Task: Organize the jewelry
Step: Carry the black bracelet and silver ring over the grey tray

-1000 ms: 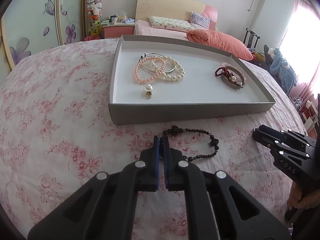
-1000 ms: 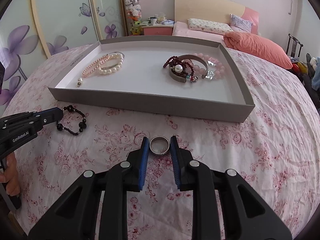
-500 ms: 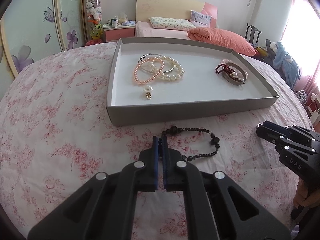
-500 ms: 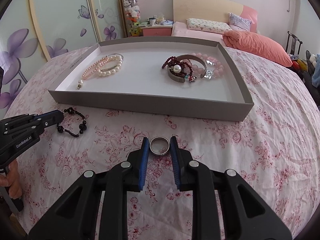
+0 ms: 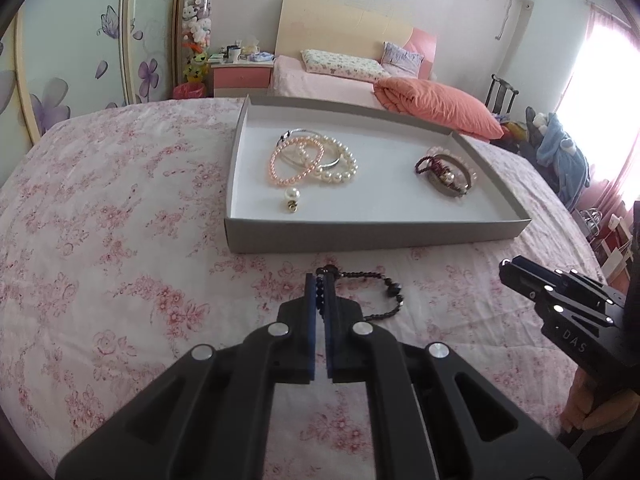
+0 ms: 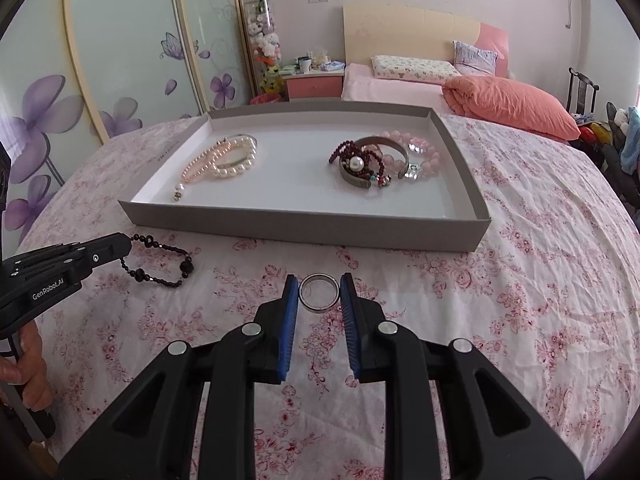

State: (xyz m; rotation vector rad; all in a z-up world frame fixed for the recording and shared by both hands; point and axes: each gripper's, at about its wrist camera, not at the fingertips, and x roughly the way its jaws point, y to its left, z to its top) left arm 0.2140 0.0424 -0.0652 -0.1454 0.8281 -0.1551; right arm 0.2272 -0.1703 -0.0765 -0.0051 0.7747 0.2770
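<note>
A grey tray (image 5: 360, 234) (image 6: 304, 226) lies on the floral cloth. In it are pink and white pearl bracelets (image 5: 316, 162) (image 6: 224, 160) and a cuff with dark red beads (image 5: 444, 174) (image 6: 372, 160). My left gripper (image 5: 320, 280) (image 6: 124, 246) is shut on a black bead bracelet (image 5: 384, 284) (image 6: 160, 268), lifted in front of the tray. My right gripper (image 6: 319, 284) (image 5: 508, 270) is shut on a silver ring (image 6: 319, 292), its pads touching both sides, low over the cloth.
A bed with an orange pillow (image 6: 512, 106), a pink nightstand (image 6: 314, 82) and floral wardrobe doors (image 6: 120, 60) stand behind. The cloth surface drops away at the right edge (image 5: 580, 240).
My left gripper has risen and drawn back a little with the black bracelet, which now hangs closer to the fingers. The right gripper still holds the ring in place.
</note>
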